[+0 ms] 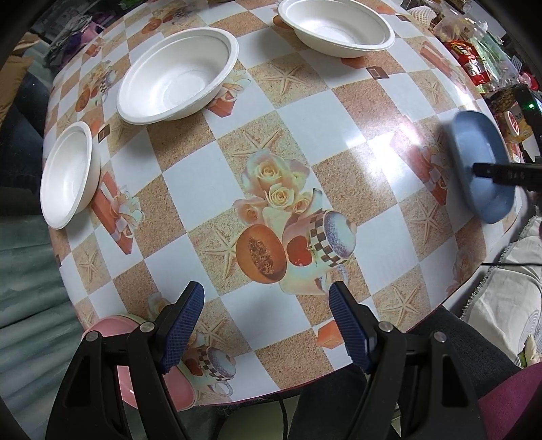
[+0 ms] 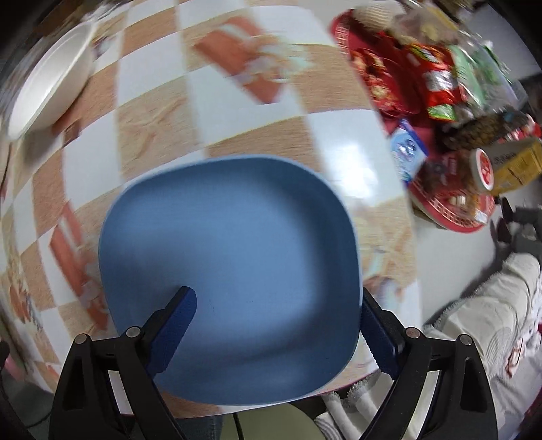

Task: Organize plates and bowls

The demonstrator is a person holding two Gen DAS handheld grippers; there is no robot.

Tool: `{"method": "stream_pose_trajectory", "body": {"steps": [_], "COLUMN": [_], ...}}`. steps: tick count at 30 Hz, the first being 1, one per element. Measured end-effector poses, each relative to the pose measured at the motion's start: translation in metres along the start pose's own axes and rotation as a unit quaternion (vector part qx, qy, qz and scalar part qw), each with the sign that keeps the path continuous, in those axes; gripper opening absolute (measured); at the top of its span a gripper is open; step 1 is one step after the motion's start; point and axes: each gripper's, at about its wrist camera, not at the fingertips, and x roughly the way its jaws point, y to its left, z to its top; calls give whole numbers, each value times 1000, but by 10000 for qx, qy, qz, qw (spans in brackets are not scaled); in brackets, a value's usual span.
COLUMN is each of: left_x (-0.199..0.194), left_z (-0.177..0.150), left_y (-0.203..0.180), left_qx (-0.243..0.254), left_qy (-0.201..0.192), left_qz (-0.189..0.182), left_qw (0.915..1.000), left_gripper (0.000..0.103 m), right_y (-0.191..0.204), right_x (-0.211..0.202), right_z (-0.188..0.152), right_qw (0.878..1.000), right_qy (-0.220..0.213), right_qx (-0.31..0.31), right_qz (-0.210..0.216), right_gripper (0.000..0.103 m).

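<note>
Three white bowls stand on the patterned table: one at the left edge (image 1: 69,174), one at the back left (image 1: 178,76), one at the far back (image 1: 337,27). A pink plate (image 1: 111,330) lies at the near left table edge, partly under my left gripper (image 1: 267,325), which is open and empty above the near table edge. A blue square plate (image 2: 230,274) sits at the right table edge; it also shows in the left wrist view (image 1: 481,169). My right gripper (image 2: 277,325) straddles its near rim, one finger over the plate, one outside; the view is blurred.
The table (image 1: 305,142) is round with a checked flower-and-fruit cloth. Snack packets on a red tray (image 2: 423,78) crowd the far right. A white cloth-covered seat (image 2: 481,321) lies right of the table. One white bowl (image 2: 47,84) shows at the right wrist view's upper left.
</note>
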Motion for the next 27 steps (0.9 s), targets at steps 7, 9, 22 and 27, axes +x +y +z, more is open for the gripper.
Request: {"method": "stream_pose_trajectory", "body": {"steps": [7, 9, 22, 27], "left_x": [2, 1, 8, 20], "left_z": [-2, 1, 72, 96], "left_y": [6, 6, -46, -70], "left_qx": [-111, -148, 152, 378], "left_qy": [9, -38, -447, -423], "left_qz": [19, -4, -300, -268], "left_qw": [9999, 9999, 9984, 9980], "left_gripper": [79, 79, 79, 79], "right_y": [85, 91, 31, 25], "right_x": [-11, -15, -1, 10], "right_z": [-19, -22, -24, -24], "right_qw": [9944, 9946, 9965, 9960], "right_qy": [-23, -43, 315, 436], "right_qx": [-908, -905, 561, 588], "right_qz": [548, 511, 537, 511], "right_gripper": [93, 93, 93, 93]}}
